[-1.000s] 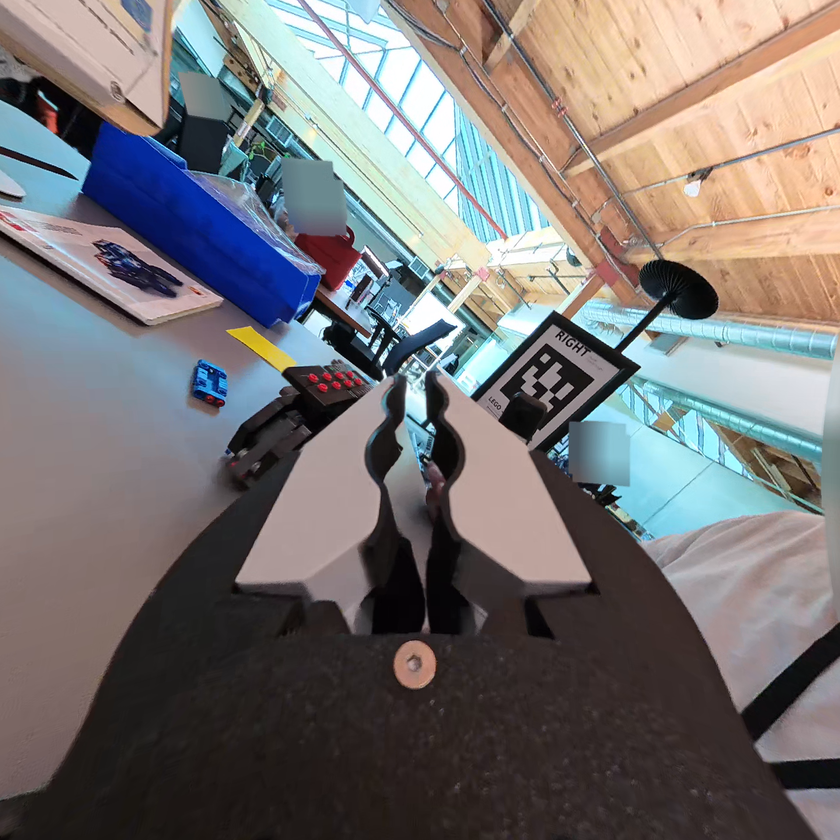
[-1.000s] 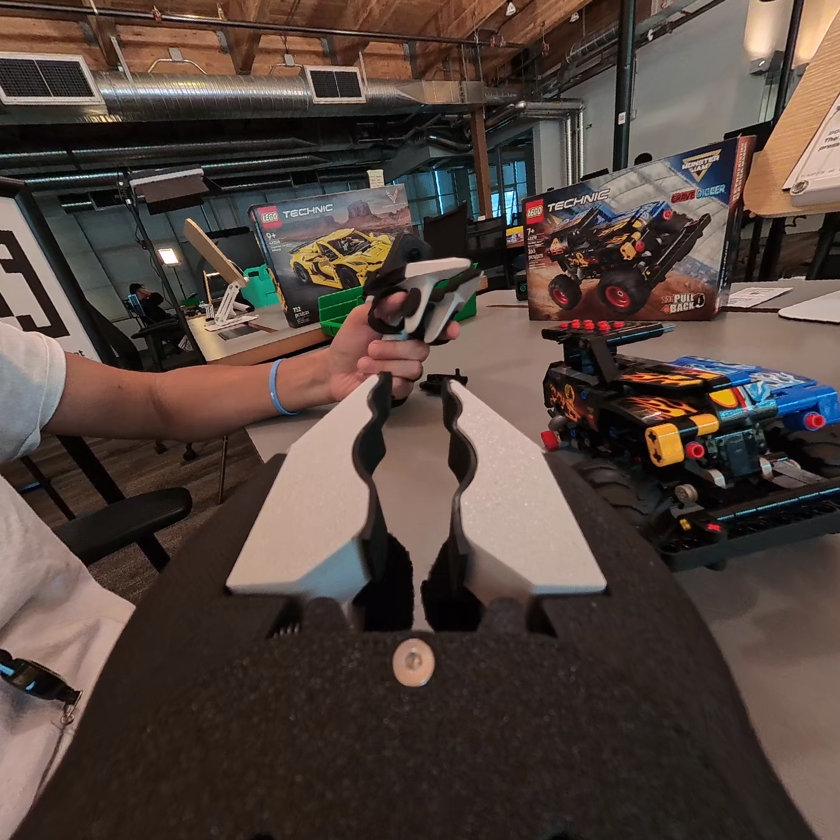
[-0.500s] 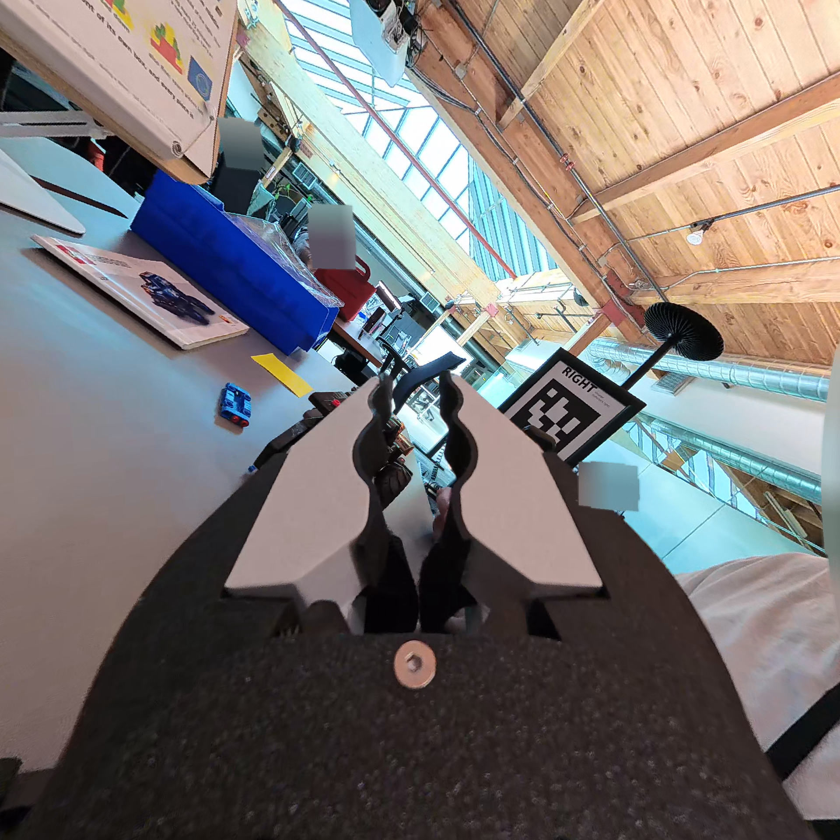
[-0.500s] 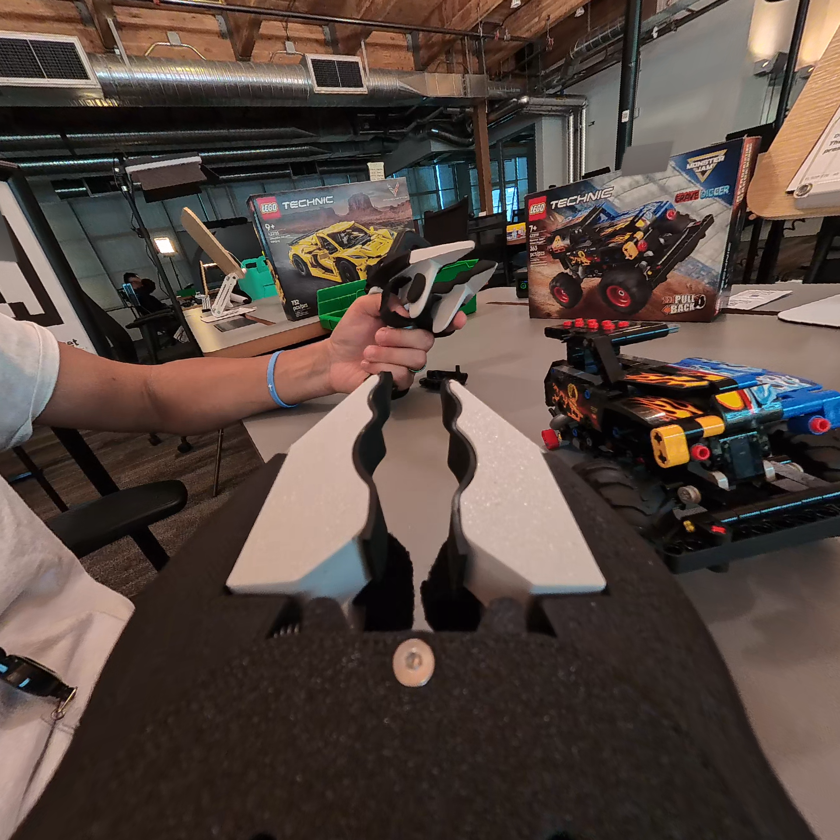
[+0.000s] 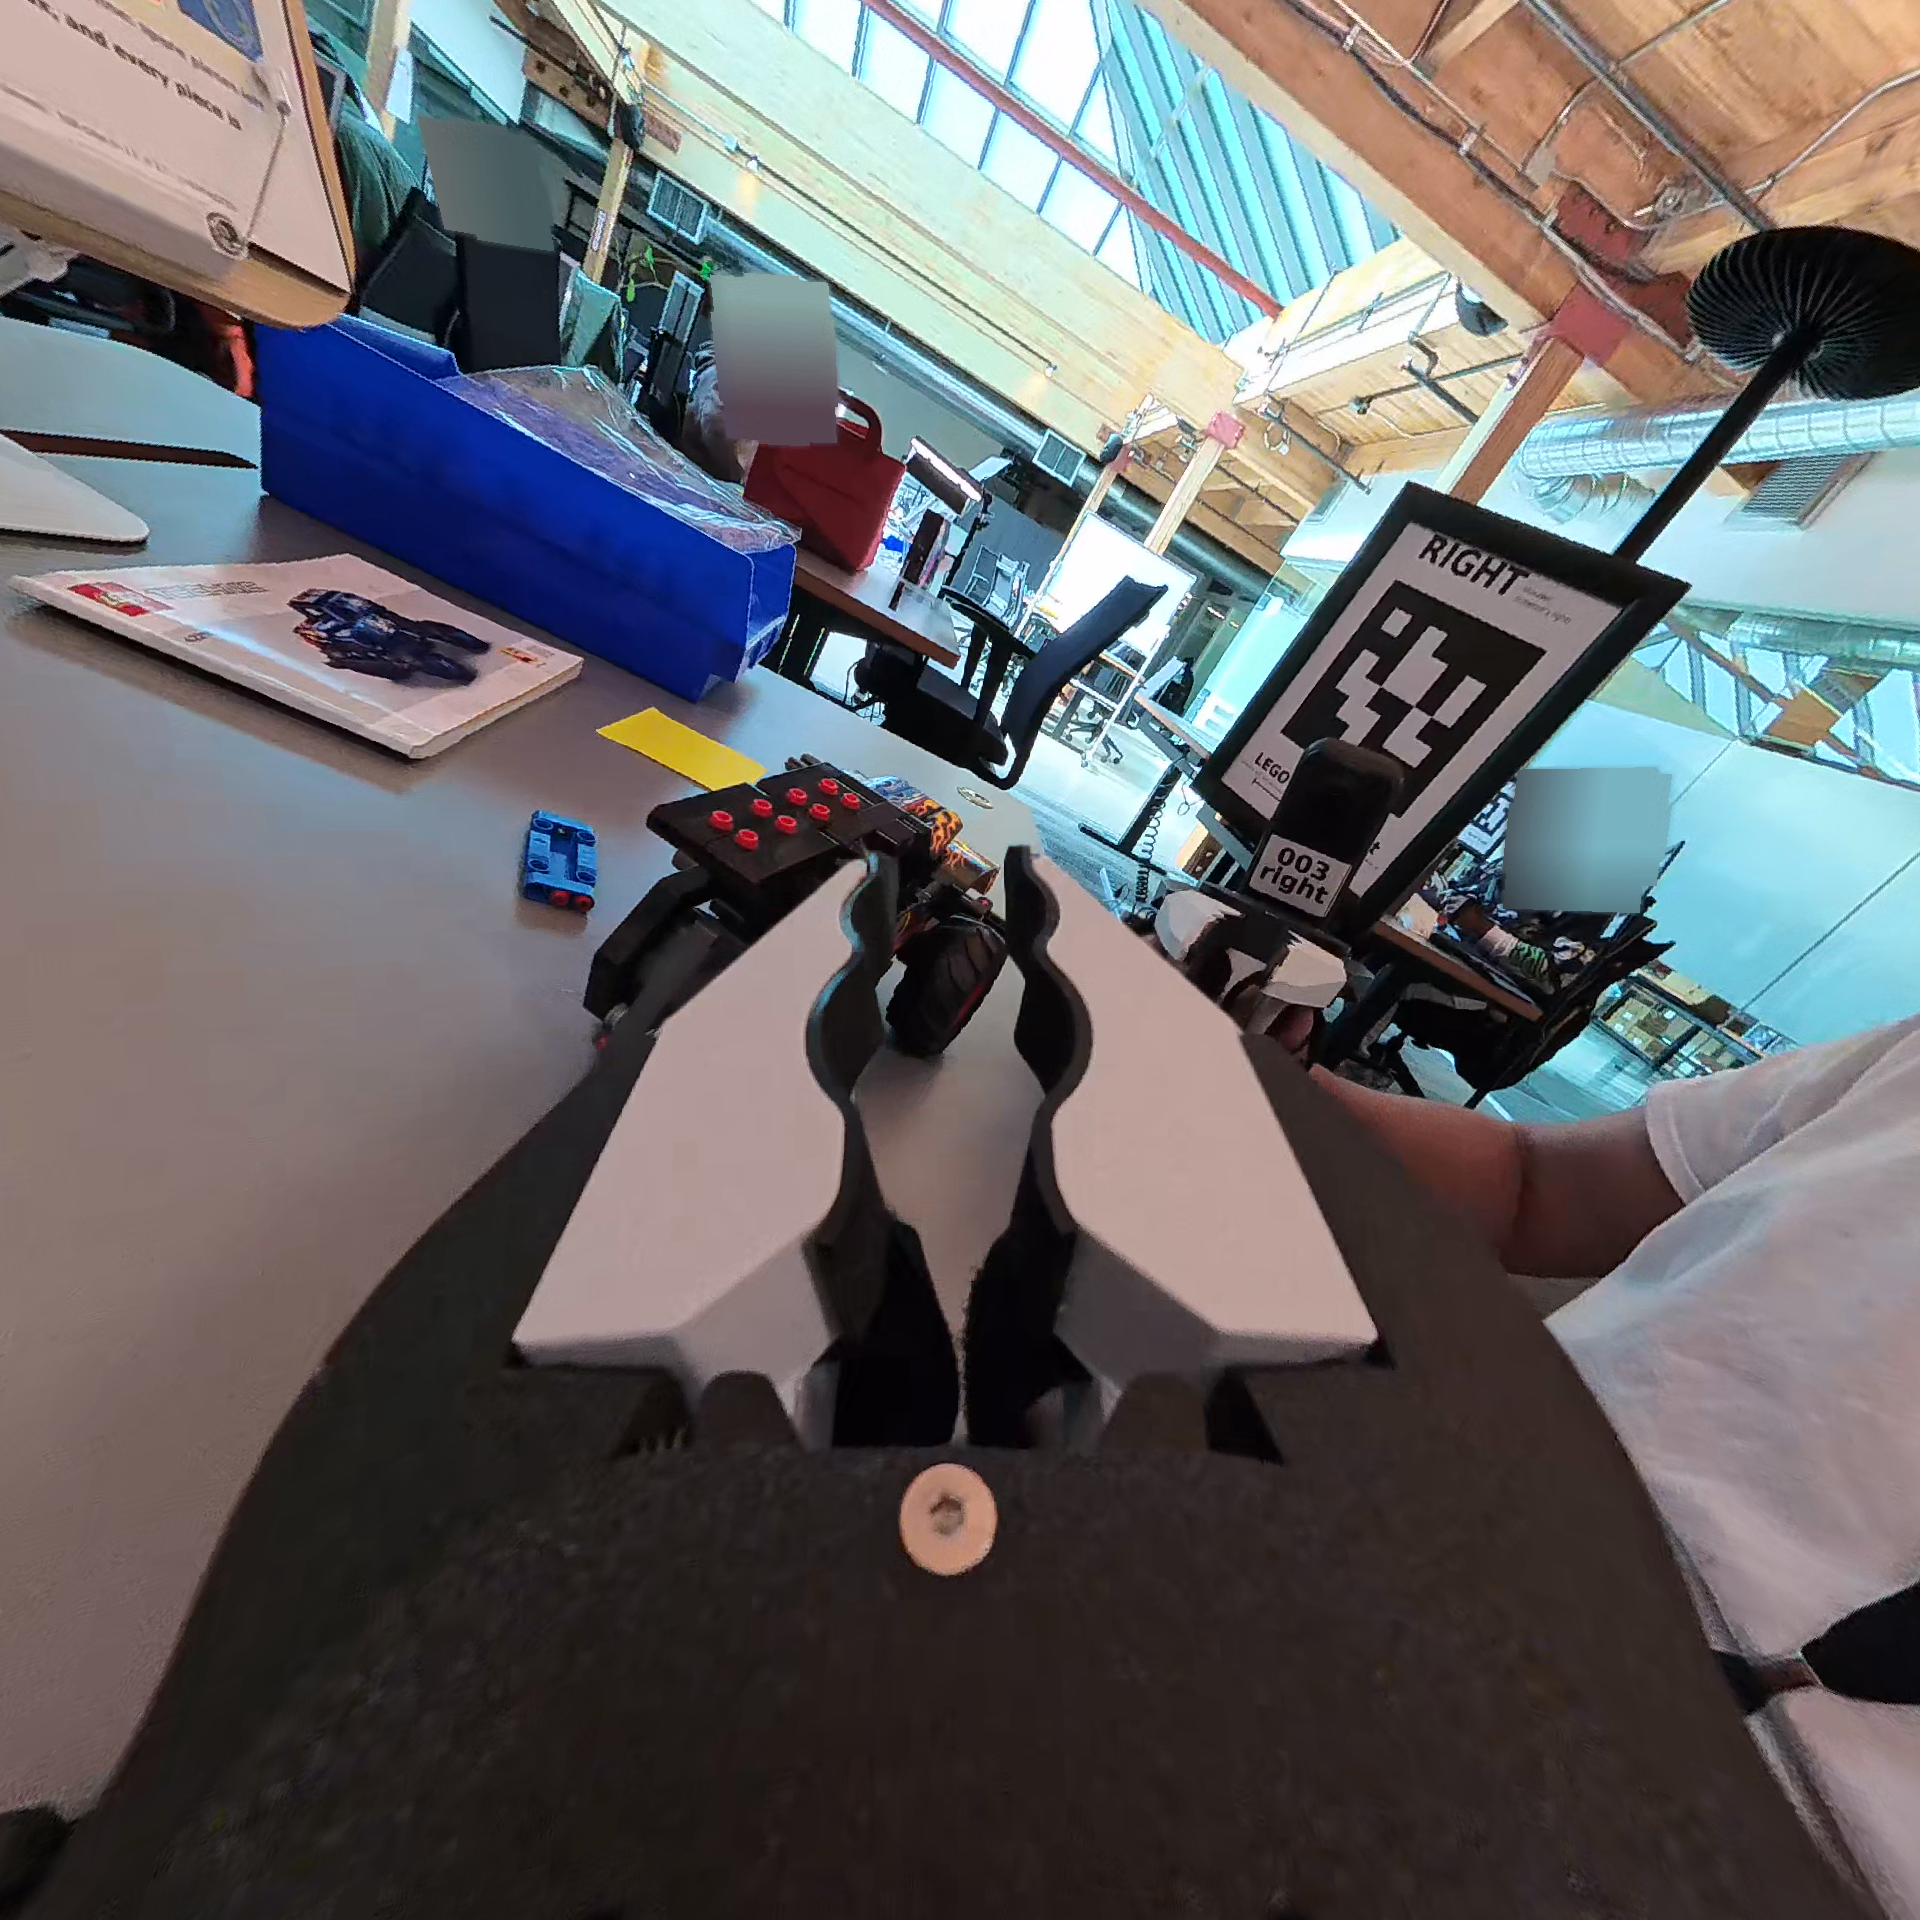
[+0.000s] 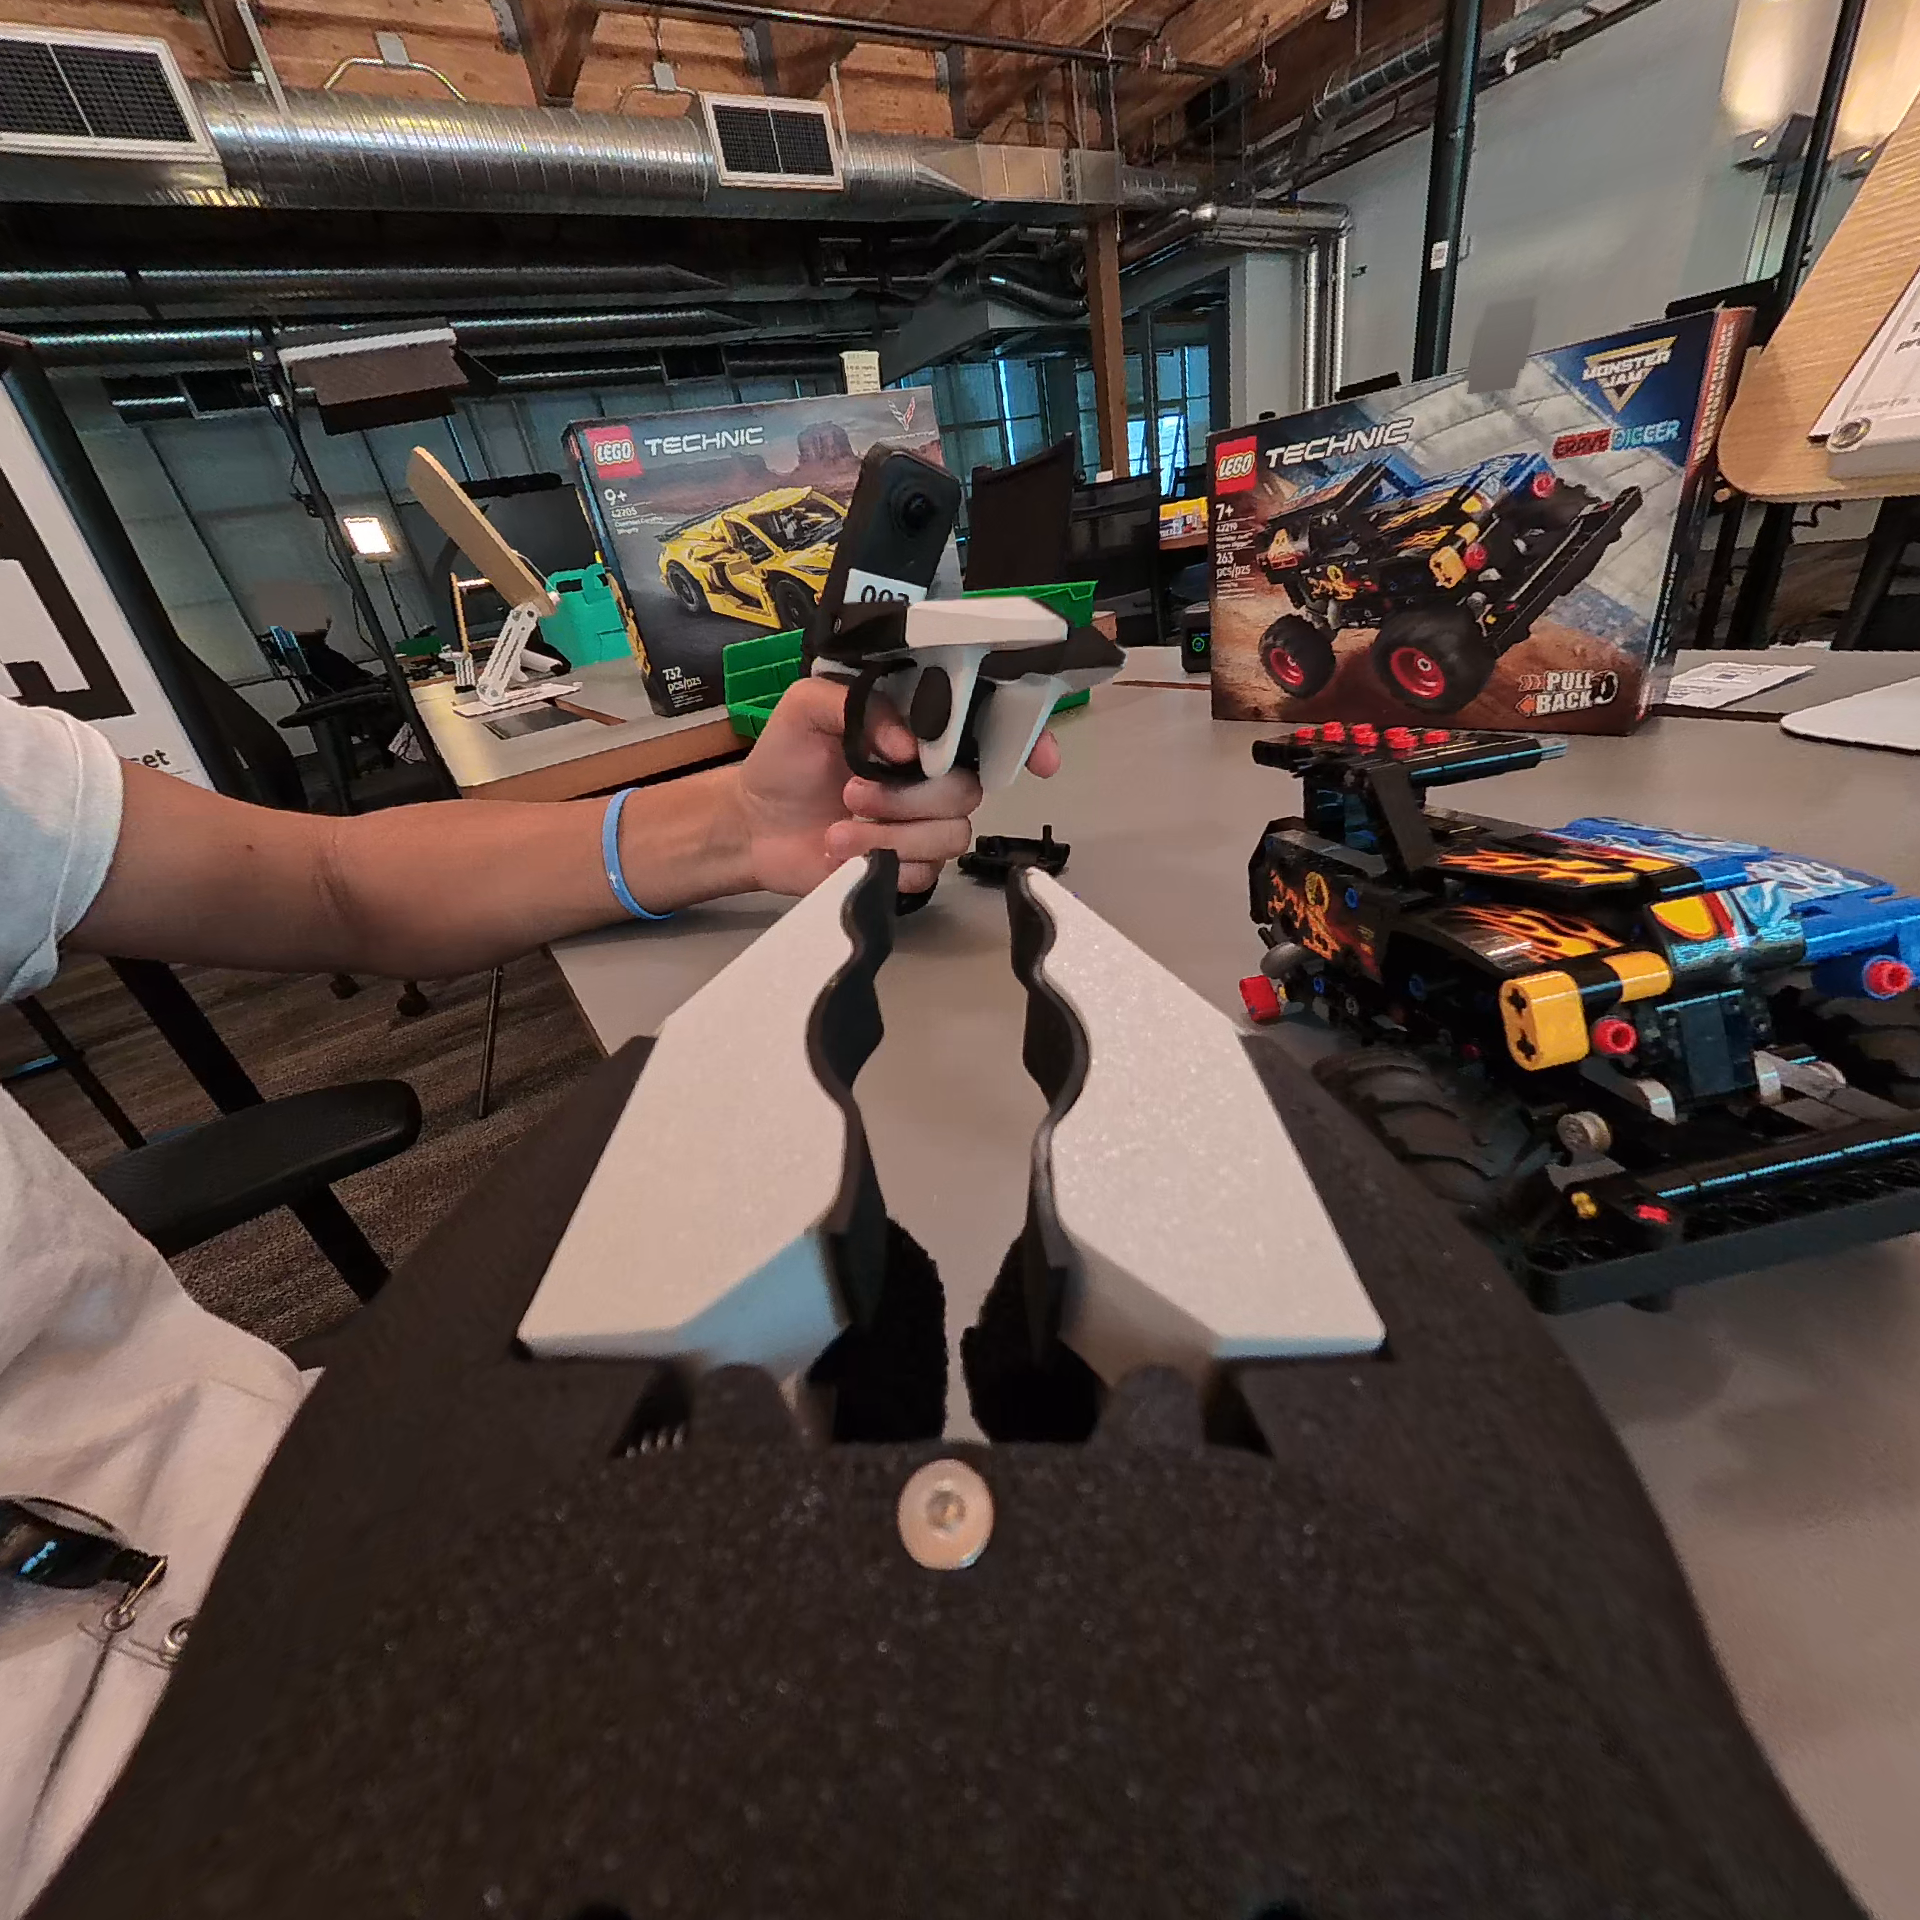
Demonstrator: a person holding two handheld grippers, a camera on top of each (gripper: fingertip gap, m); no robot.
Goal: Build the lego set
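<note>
Resting on the grey table (image 5: 208, 1039), from left to right in the left wrist view: a booklet (image 5: 301, 644), a blue bin (image 5: 499, 499), a small blue brick (image 5: 558, 854), a yellow slip (image 5: 681, 746) and the toy truck (image 5: 821, 883). The left gripper (image 5: 940, 868) hangs above the table with its fingers parted and nothing between them; a truck wheel (image 5: 945, 982) shows through the gap, farther off. In the right wrist view a hand (image 6: 831, 800) grips the left gripper at left. The right gripper (image 6: 945, 868) is released and empty. A small black part (image 6: 1013, 854) lies just past its tips. The truck (image 6: 1558, 966) stands to its right, apart from it. Two boxes (image 6: 1455, 561) stand behind.
</note>
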